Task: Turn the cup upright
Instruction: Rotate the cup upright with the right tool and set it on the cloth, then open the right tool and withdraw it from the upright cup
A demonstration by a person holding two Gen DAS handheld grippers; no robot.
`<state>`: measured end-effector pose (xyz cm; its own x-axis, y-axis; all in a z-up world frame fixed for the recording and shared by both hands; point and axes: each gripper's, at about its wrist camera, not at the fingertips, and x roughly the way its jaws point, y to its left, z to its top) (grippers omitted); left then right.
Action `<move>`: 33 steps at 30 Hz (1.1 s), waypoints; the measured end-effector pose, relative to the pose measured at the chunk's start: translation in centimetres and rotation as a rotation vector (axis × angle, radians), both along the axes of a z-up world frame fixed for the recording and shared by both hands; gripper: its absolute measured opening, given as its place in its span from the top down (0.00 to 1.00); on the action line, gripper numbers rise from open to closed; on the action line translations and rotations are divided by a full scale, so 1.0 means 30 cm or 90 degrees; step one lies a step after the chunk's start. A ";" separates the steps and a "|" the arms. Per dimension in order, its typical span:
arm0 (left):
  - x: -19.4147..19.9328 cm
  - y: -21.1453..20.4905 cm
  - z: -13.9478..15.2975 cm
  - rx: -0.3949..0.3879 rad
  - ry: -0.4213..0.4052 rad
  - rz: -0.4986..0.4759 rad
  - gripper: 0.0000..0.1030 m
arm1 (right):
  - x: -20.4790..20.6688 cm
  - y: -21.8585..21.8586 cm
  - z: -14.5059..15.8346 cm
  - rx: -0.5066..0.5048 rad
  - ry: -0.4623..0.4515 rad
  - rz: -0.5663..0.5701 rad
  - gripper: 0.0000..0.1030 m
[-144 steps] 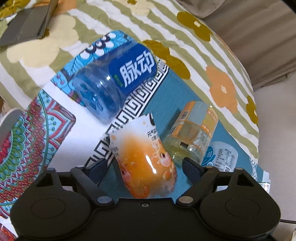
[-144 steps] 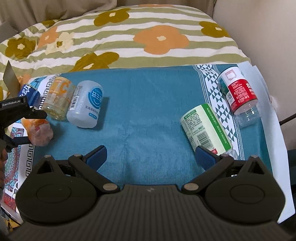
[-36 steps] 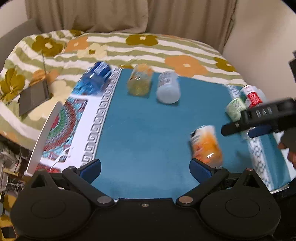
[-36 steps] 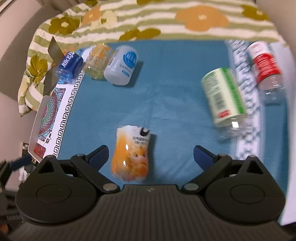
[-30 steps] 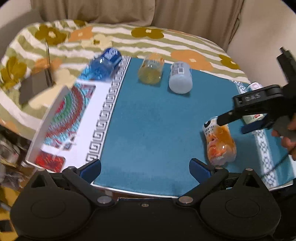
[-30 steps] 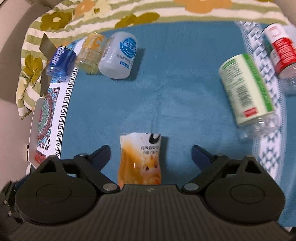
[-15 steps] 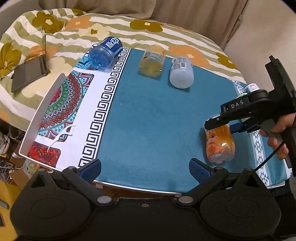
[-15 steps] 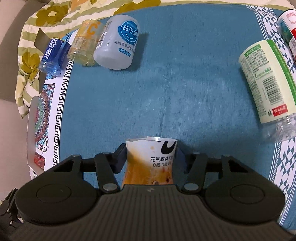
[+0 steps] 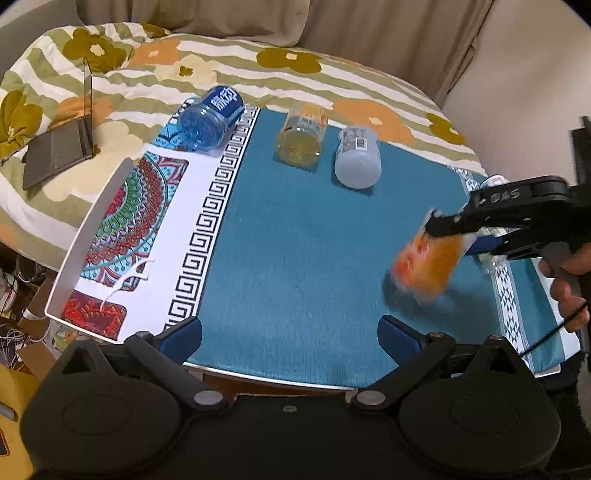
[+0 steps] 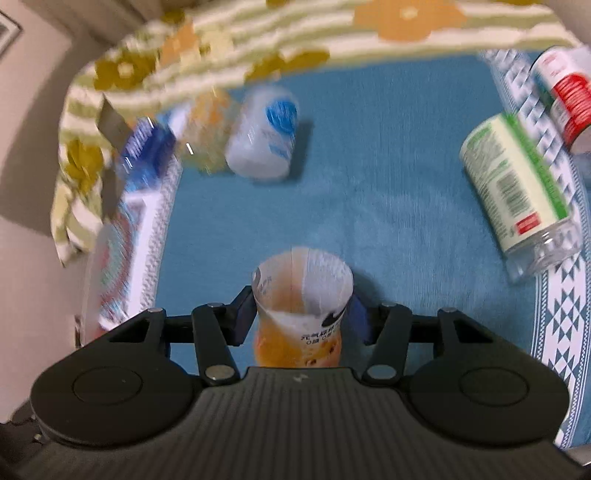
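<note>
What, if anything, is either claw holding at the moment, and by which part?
The right claw grips the orange cup by its sides, just below the open rim. The left claw holds nothing.

A beige curtain point(image 9: 388, 33) hangs behind a bed with a floral striped quilt point(image 9: 229, 62), beside a pale wall point(image 9: 528, 77).

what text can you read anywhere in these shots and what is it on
"脉动": white characters on the blue bottle lying at the cloth's far left.
"DAS": on the right gripper, which is shut on the orange cup.
Orange cup: dark print under its rim, too blurred to read.
White bottle: barcode label, too small to read.
Green-labelled bottle and red-labelled bottle: print blurred.
Left gripper: no text.
</note>
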<state>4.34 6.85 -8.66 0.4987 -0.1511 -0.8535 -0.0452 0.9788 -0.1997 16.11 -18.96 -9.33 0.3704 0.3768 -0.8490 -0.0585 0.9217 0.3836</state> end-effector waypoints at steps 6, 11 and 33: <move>0.003 0.010 -0.013 0.008 0.001 -0.004 0.01 | -0.118 0.062 0.027 -0.090 -0.221 -0.068 0.34; -0.005 0.019 -0.049 0.027 0.010 -0.022 0.01 | -0.147 0.123 -0.061 -0.143 -0.263 -0.069 0.34; -0.030 0.044 -0.065 0.034 -0.008 -0.029 0.01 | -0.212 0.199 -0.120 -0.235 -0.315 -0.053 0.02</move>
<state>3.42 8.17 -10.60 0.5032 -0.1288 -0.8545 0.0016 0.9890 -0.1481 9.77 -12.99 -12.93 0.7687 0.0438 -0.6382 -0.0695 0.9975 -0.0152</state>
